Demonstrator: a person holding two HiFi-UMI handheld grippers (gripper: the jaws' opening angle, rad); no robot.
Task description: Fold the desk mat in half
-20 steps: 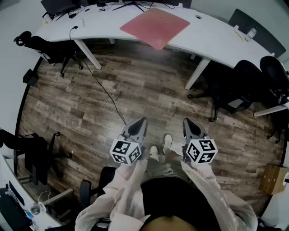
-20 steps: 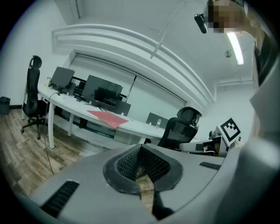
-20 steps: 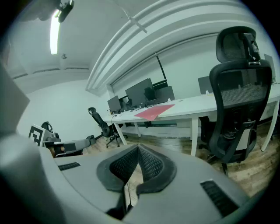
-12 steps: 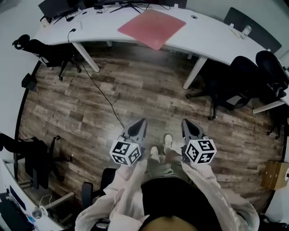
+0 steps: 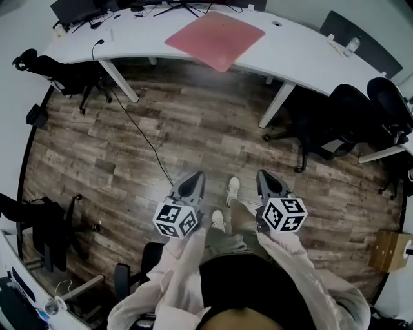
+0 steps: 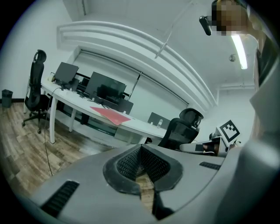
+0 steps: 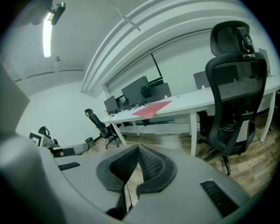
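While left gripper (image 5: 190,180) and right gripper (image 5: 265,178) hang closed, empty, the distant desk mat (image 5: 216,38) is probably limp, light; pinch its near corners.

Head view: the surface (image 5: 303,55) runs off the top edge, so I get the monitors (image 5: 71,9) only in part. The small item (image 5: 352,44) near its right end is too small for me to identify. Right gripper view: the desk mat (image 7: 151,109) is too distant to judge how flat it lies.

Curved white desk (image 5: 303,55) up top, red desk mat (image 5: 215,38) lying flat, near corner right at the front edge. Monitors (image 5: 71,9) at the left end, small bottle (image 5: 352,44) far right. Wooden floor (image 5: 193,129) below, black cable (image 5: 139,132) trailing.
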